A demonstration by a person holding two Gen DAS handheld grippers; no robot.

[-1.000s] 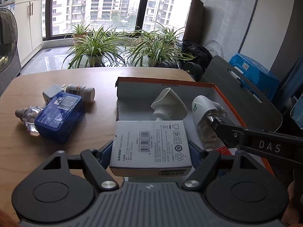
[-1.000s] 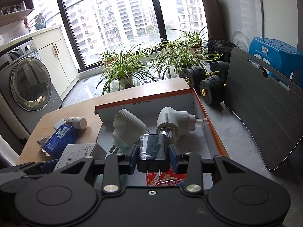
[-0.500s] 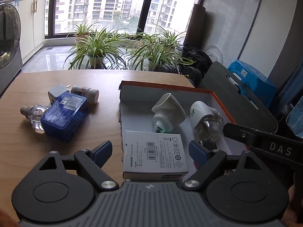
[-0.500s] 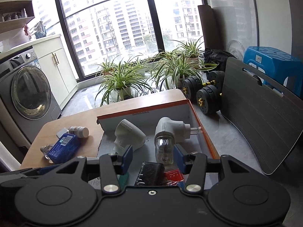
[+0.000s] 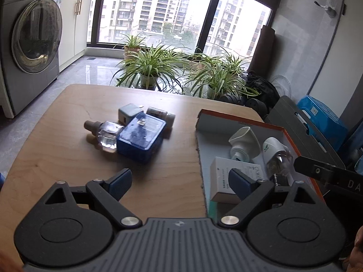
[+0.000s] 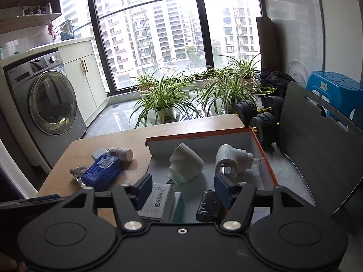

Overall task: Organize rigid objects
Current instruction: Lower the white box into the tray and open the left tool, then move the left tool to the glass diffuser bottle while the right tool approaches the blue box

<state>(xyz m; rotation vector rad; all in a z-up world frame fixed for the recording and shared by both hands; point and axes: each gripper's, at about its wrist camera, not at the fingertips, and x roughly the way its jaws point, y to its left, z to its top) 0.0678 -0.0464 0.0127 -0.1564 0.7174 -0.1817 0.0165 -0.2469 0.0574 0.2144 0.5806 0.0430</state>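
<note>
An orange-rimmed box (image 5: 240,119) (image 6: 199,134) on the wooden table holds a white carton (image 5: 223,181) (image 6: 158,200), a white cone plug (image 5: 244,144) (image 6: 185,163), a white vaporizer with a clear bottle (image 5: 275,153) (image 6: 229,158) and a black adapter (image 6: 209,205). Left of the box lie a blue case (image 5: 141,136) (image 6: 102,172), a clear bottle (image 5: 106,132), a pill bottle (image 5: 162,114) (image 6: 121,153) and a small grey cube (image 5: 128,112). My left gripper (image 5: 179,181) is open and empty over the table beside the box. My right gripper (image 6: 181,187) is open and empty above the box.
The round wooden table (image 5: 68,140) ends near the box's right side. A washing machine (image 6: 47,104), potted plants (image 6: 163,99), dumbbells (image 6: 261,115), a grey board (image 6: 317,136) and a blue stool (image 6: 333,90) stand around it.
My left gripper let go of the white carton in the box, opened and swung left. My right gripper released the black adapter in the box, opened and pulled back upward.
</note>
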